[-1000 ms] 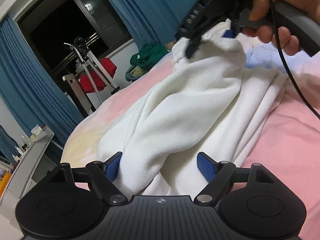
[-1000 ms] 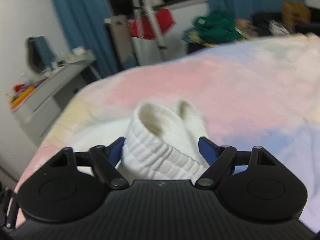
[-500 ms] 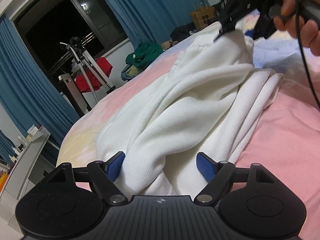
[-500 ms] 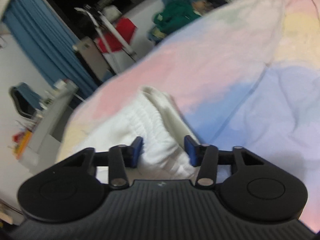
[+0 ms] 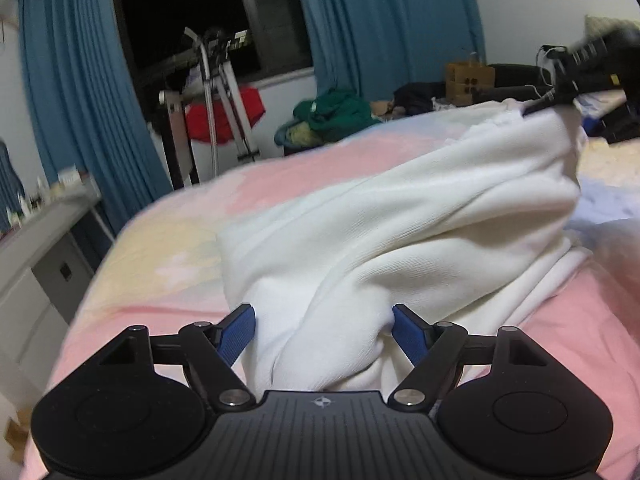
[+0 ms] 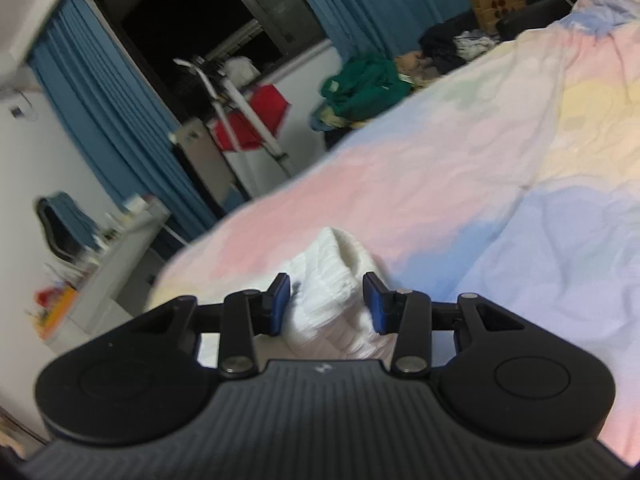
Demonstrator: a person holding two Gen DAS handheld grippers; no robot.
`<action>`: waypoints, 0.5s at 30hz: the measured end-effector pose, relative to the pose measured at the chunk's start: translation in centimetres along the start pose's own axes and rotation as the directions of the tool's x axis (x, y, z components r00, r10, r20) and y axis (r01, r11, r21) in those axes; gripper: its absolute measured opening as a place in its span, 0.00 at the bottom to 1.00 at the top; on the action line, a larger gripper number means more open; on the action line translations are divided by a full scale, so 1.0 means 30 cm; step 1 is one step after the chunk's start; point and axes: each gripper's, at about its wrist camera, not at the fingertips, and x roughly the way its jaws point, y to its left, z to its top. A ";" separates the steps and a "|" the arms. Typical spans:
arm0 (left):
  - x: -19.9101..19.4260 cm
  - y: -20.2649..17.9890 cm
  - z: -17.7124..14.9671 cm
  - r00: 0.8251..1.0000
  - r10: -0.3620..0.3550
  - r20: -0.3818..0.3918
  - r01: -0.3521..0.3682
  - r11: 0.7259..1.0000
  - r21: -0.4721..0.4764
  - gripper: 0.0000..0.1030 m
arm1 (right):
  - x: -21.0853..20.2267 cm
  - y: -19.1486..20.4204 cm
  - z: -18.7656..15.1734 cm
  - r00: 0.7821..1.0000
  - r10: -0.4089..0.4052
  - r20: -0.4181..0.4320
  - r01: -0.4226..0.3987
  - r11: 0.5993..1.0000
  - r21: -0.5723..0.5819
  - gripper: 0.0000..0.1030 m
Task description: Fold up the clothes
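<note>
White garment (image 5: 400, 248) bunched between left gripper (image 5: 323, 328) fingers, both pads pressing; ribbed hem (same garment) pinched between right gripper (image 6: 325, 304) fingers, just closing.

Right tongs (image 6: 325, 303), jaws just drawn closer, pinch the ribbed band of a white garment (image 6: 334, 276) at lower centre of the frame, above a pastel bed (image 6: 500, 184). Blue curtains (image 6: 116, 120), a dark window (image 6: 208, 12) and green clothes (image 6: 366, 82) blur across the top.
</note>
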 end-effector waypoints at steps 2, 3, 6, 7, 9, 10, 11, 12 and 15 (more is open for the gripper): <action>0.005 0.012 0.003 1.000 -0.005 -0.005 0.005 1.000 -0.015 0.76 | 0.053 -0.040 -0.028 0.997 -0.047 -0.058 0.048 0.999 0.013 0.42; 0.007 0.021 0.006 1.000 -0.009 -0.005 0.009 1.000 -0.024 0.76 | 0.088 -0.067 -0.043 0.993 -0.071 -0.095 0.074 0.997 0.032 0.42; 0.011 0.047 0.008 1.000 -0.020 -0.013 0.019 0.998 -0.058 0.77 | 0.138 -0.114 -0.070 0.985 -0.102 -0.138 0.114 0.990 0.081 0.43; 0.011 0.056 0.008 1.000 -0.023 -0.017 0.022 0.997 -0.072 0.78 | 0.135 -0.111 -0.071 0.986 -0.098 -0.132 0.109 0.991 0.083 0.44; 0.012 0.070 0.007 0.999 -0.027 -0.024 0.024 0.995 -0.094 0.78 | 0.126 -0.103 -0.073 0.989 -0.089 -0.117 0.099 0.992 0.080 0.46; 0.012 0.075 0.007 0.999 -0.026 -0.026 0.024 0.995 -0.101 0.78 | 0.120 -0.100 -0.074 0.990 -0.083 -0.112 0.092 0.993 0.080 0.47; 0.012 0.080 0.007 0.999 -0.025 -0.029 0.022 0.994 -0.107 0.78 | 0.115 -0.098 -0.075 0.991 -0.076 -0.107 0.085 0.993 0.081 0.49; 0.012 0.083 0.007 0.999 -0.024 -0.031 0.020 0.994 -0.110 0.78 | 0.109 -0.095 -0.077 0.992 -0.069 -0.102 0.077 0.994 0.081 0.52; 0.007 0.086 0.001 0.999 -0.021 -0.036 0.016 0.992 -0.123 0.79 | 0.097 -0.087 -0.076 0.991 -0.063 -0.122 0.075 0.993 0.093 0.69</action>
